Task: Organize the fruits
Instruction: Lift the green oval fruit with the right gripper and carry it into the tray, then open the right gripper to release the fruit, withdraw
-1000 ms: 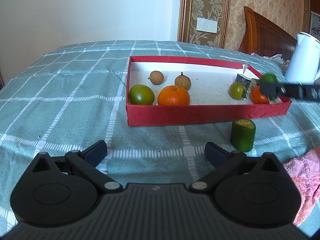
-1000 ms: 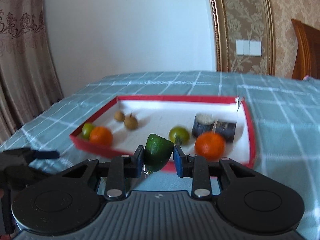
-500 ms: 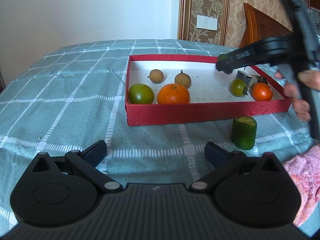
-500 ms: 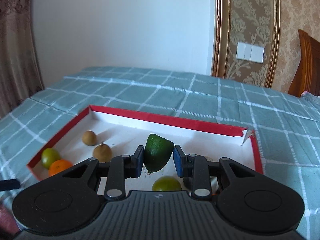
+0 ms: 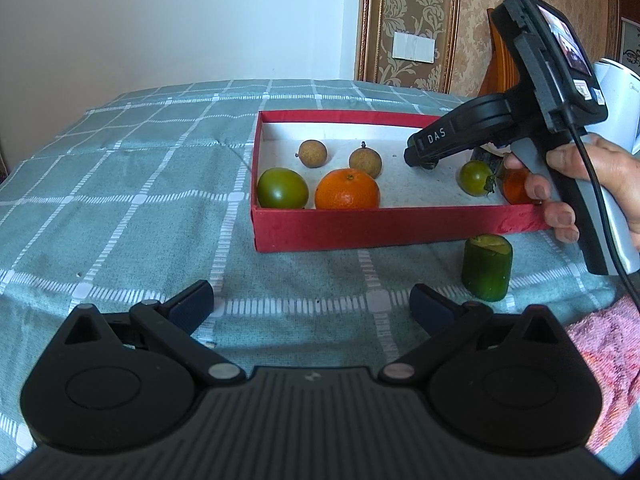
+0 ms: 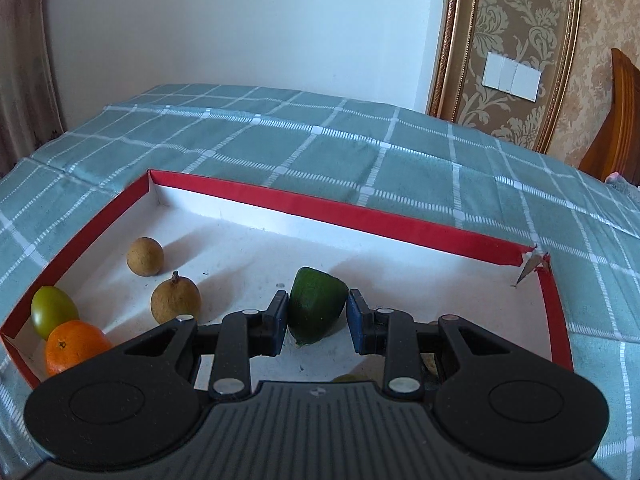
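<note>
Gripping a green cucumber piece (image 6: 316, 304) in the right gripper (image 6: 317, 322), pads clamped on both sides, tip pointing down, hanging over the white floor of the red box (image 5: 360, 226) around mid-box. A hand (image 5: 580, 184) holds that gripper's handle at the box's right end. Left gripper (image 5: 312, 304) empty, jaws wide apart, hovering low over the checked cloth (image 5: 120, 208) in front of the box. In the box: green tomato (image 5: 282, 188) touching the orange (image 5: 347, 195) at the near-left corner, two longans (image 5: 313, 153) behind them, smaller green tomato (image 5: 476, 177) and a second orange fruit (image 5: 516, 186) at the right. Another cucumber piece (image 5: 487, 268) stands upright on the cloth just outside the front wall, pink towel (image 5: 604, 360) near it
</note>
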### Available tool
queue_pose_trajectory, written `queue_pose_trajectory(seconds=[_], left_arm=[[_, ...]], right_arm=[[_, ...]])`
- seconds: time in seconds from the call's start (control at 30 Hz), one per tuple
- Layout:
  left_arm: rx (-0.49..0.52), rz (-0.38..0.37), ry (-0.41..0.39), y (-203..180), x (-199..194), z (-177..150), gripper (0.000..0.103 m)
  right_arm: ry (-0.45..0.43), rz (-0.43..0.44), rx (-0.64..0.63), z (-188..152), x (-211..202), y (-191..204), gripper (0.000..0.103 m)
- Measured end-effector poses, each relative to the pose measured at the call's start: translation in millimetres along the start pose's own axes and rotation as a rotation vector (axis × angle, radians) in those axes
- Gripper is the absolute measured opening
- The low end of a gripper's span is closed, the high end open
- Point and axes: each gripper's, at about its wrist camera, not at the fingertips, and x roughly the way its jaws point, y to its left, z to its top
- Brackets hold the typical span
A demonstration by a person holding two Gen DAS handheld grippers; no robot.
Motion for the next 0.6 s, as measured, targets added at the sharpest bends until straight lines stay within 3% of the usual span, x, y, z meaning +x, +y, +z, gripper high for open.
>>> queue_pose_trajectory(seconds=[0.53,0.6], left_arm=[[0.01,0.007,0.004,-1,1,0,0.103],[0.01,0.007,0.005,-1,1,0,0.103]], right_arm=[[-0.035,0.001,-0.012,-3,-12,0,0.031],[-0.05,0.0,-0.014,-4,-19,0,0.038]])
